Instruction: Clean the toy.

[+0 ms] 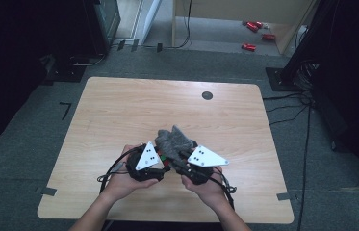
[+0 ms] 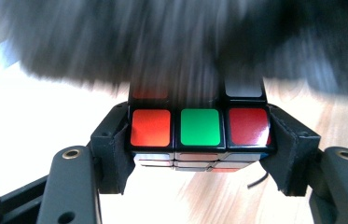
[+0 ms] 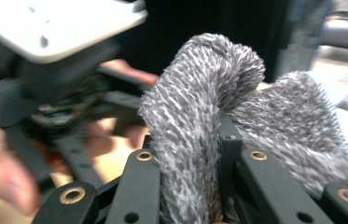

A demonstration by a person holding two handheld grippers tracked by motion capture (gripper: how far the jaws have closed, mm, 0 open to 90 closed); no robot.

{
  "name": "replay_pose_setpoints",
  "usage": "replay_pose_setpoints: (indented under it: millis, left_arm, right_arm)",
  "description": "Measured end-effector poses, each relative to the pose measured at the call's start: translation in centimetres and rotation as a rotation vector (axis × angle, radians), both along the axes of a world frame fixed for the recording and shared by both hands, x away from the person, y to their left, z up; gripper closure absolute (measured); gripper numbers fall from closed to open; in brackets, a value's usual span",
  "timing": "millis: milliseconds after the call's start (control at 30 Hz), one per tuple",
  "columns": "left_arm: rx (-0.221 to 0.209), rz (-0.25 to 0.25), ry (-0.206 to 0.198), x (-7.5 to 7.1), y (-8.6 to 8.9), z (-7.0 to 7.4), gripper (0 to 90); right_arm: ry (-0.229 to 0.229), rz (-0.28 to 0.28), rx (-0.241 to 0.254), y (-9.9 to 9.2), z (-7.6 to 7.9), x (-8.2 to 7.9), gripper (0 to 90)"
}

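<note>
A colour puzzle cube (image 2: 199,127) with orange, green and red tiles facing the camera sits clamped between the pads of my left gripper (image 2: 199,156). In the high view that gripper (image 1: 163,163) is held above the near middle of the table, with the cube (image 1: 165,159) at its tip. My right gripper (image 3: 188,186) is shut on a fuzzy grey cloth (image 3: 199,107), bunched up between its jaws. The cloth (image 1: 174,139) drapes over the far side of the cube and shows blurred in the left gripper view (image 2: 162,42). The right gripper (image 1: 177,160) meets the left one tip to tip.
The wooden table (image 1: 119,110) has a small black round mark (image 1: 207,95) near its far edge. Red cans (image 1: 254,26) lie on the floor beyond, and dark stands and cables flank both sides.
</note>
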State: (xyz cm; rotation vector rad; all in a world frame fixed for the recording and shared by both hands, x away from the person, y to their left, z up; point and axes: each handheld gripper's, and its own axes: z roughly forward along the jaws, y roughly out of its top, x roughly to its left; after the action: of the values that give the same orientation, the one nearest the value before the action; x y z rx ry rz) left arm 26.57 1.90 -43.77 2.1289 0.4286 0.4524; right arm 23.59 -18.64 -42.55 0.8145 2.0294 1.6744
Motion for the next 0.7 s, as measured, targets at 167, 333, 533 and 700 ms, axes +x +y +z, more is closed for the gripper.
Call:
replay_pose_setpoints:
  millis: [167,333,533,700]
  left_arm:
    - [-0.023,0.026,0.009,0.5,0.9,0.2,35.6]
    - [-0.017,-0.020,0.005,-0.3,-0.4,0.0,35.6]
    - [-0.021,-0.010,0.018,0.2,0.3,0.0,35.6]
    - [-0.052,0.031,0.032,0.8,1.3,0.2,35.6]
  right_arm:
    - [0.002,-0.019,0.024,-1.1,0.2,0.1,77.6]
    - [-0.007,0.058,-0.033,1.2,-0.3,-0.8,77.4]
    - [0.004,-0.041,0.033,-1.1,0.1,0.4,77.3]
    - [0.012,-0.010,0.015,-0.9,0.0,0.0,78.3]
